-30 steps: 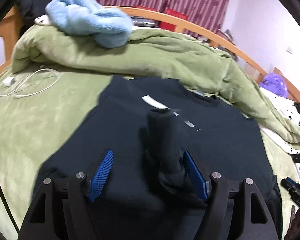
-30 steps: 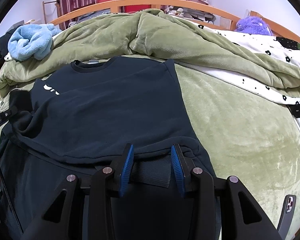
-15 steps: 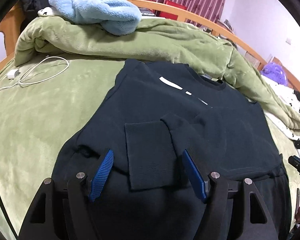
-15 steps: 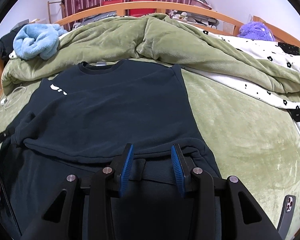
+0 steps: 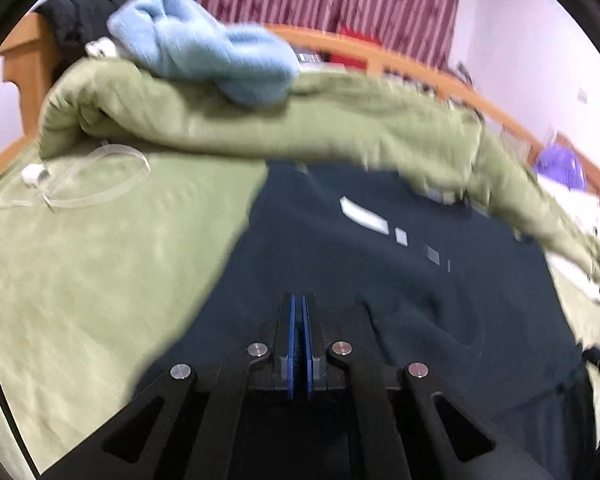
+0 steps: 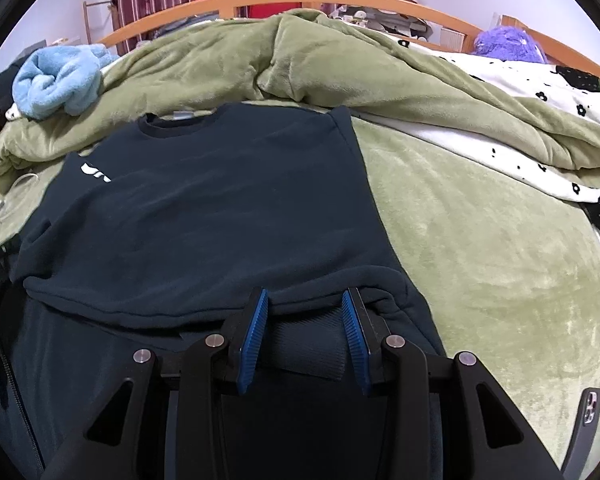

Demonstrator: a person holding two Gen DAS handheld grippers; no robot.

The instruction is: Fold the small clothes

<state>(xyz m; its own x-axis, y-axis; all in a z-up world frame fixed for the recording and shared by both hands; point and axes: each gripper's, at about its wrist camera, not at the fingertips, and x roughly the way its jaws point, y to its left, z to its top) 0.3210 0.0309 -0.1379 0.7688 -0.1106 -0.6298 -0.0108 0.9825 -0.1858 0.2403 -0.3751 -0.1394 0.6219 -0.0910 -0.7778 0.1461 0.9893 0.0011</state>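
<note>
Blue pads of the left hand-held gripper (image 5: 299,332) meet face to face, having just snapped together with nothing between them, above the dark navy sweatshirt (image 5: 380,280). That garment lies flat on the green bed cover (image 5: 100,260), its white chest print (image 5: 364,216) at about one o'clock from the pads and a folded-in sleeve (image 5: 416,328) at three o'clock. At ten o'clock a white cable (image 5: 88,184) loops on the cover; at twelve a light blue towel (image 5: 208,60) sits on the bunched green duvet (image 5: 260,128). The right hand-held gripper (image 6: 305,332) is partly apart, its pads flanking a ribbed cuff (image 6: 308,344) of the sweatshirt (image 6: 220,208); whether they press on it I cannot tell. A phone (image 6: 590,412) lies at four o'clock.
</note>
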